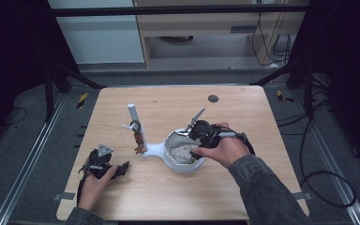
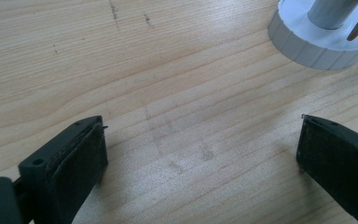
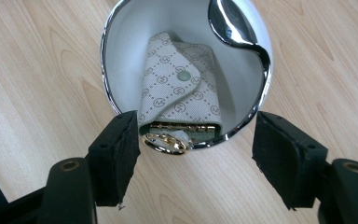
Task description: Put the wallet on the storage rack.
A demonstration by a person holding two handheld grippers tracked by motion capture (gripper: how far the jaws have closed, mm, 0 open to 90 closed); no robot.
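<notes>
Beige key pouch (image 3: 179, 91) in white bowl (image 3: 121, 42), between spread, empty right fingers (image 3: 116, 154).

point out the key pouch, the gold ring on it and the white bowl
key pouch (image 3: 179, 91), right gripper view, on its snap flap
gold ring (image 3: 164, 143), right gripper view, on its front edge
white bowl (image 3: 121, 51), right gripper view, on its inner wall

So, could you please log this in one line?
left gripper: open, wooden table | right gripper: open over beige patterned pouch in white bowl

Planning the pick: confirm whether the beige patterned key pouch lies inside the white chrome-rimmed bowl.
Yes, the pouch lies in the bowl, gold ring over its rim.
</notes>
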